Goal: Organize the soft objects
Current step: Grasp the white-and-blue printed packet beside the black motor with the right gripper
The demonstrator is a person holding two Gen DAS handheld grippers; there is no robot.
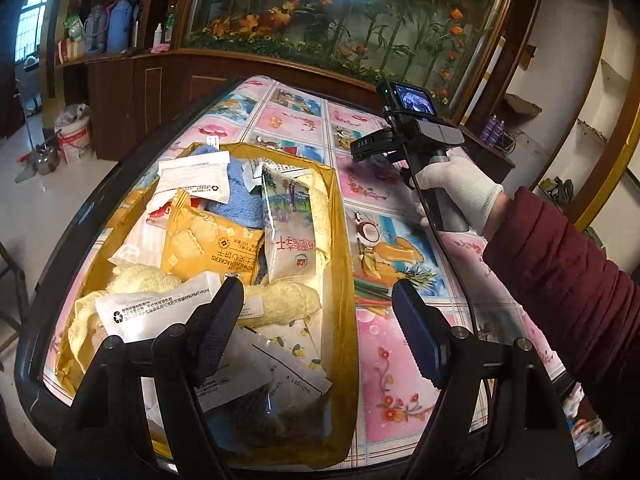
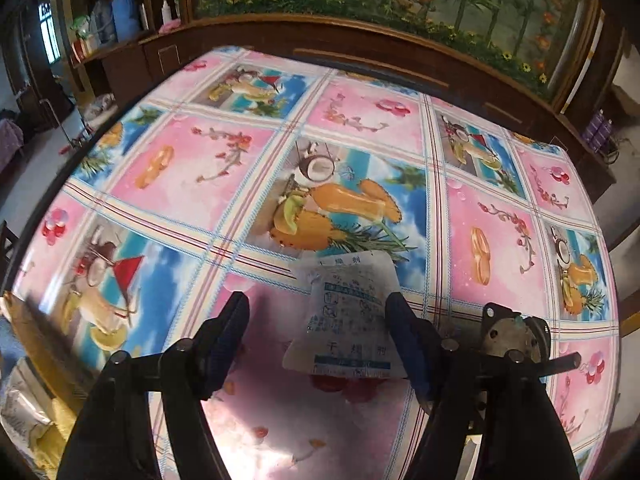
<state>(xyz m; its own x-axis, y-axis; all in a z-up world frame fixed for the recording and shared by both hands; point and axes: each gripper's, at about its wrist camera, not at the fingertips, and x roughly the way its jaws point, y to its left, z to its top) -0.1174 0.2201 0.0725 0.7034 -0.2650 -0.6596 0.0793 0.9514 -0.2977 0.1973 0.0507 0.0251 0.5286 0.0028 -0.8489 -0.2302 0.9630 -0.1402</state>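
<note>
Right wrist view: right gripper jaws apart, white sachet between, unpinched; left gripper open over box. Next: close on sachet.

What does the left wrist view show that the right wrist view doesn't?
Left wrist only: the cardboard box heaped with towels and snack packets, and the gloved right hand gripping its handle. Right wrist only: a white sachet lying against one finger of the right gripper, jaws apart. Both: the fruit-print tablecloth and the wooden cabinet.
</note>
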